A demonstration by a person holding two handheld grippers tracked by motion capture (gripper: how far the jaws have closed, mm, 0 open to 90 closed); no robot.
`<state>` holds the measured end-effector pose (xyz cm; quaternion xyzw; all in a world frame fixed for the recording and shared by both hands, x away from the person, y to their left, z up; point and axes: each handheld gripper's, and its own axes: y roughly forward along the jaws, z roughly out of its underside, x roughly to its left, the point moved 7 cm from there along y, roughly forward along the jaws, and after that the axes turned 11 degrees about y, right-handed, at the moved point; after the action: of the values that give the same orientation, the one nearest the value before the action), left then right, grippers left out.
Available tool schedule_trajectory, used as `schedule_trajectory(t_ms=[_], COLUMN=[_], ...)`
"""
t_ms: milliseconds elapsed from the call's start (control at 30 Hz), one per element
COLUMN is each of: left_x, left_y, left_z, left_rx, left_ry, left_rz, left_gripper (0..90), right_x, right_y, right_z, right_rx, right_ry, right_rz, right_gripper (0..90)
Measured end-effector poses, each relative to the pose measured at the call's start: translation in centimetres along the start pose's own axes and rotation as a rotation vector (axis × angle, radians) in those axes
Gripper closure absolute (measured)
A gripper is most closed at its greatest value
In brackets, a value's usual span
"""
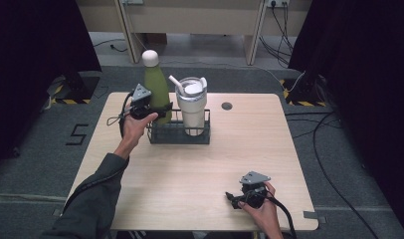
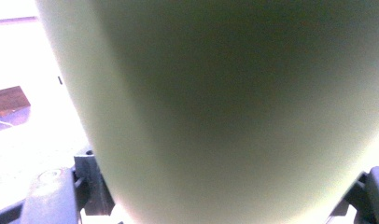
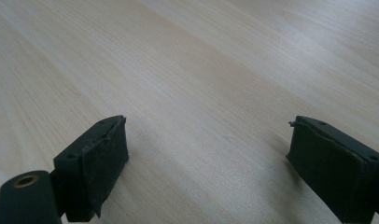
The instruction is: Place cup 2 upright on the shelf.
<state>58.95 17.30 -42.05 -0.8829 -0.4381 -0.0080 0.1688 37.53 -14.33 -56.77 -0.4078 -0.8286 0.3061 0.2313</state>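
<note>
Green bottle (image 2: pixel 234 116) was right up against the left claw's camera, basically a wall of olive with the two jaws poking out on either side of it at the bottom corners. So the left claw (image 1: pixel 157 110) had the bottle's lower body between its jaws; whether it was actually squeezing or just sitting around it, I honestly couldn't tell from these shots.

From the high view the bottle stood upright in the left end of a black wire basket (image 1: pixel 157 135), long axis straight up, white cap (image 1: pixel 150 58) pointing at the ceiling. The claw came at it from the bottle's left side, roughly level, so crosswise to that axis. My guess is any lift would need to go straight up to clear the basket wall.

Just beside it in the right end of the same basket stood a cream tumbler (image 1: pixel 192 107) with a lid and straw, touching or nearly touching the bottle, so not much room to tilt that way.

Right claw (image 1: pixel 236 199) was well apart, down at the near right of the surface (image 1: pixel 190 174), jaws spread wide with nothing between them, just wood grain underneath. Left hand was clearly the nearer one.
</note>
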Motion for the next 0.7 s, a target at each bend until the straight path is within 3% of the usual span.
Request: schedule_trajectory(t_ms=[700], left_x=[-0.2], left_y=[1.1], left_z=[2.3], left_rx=[0.024], left_ry=[-0.014], left_rz=[-0.002], left_gripper=[20.4], right_x=[0.0], right_y=[0.0], right_z=[0.0], right_rx=[0.001], right_ry=[-0.001], right_rz=[0.000], right_gripper=[12.2])
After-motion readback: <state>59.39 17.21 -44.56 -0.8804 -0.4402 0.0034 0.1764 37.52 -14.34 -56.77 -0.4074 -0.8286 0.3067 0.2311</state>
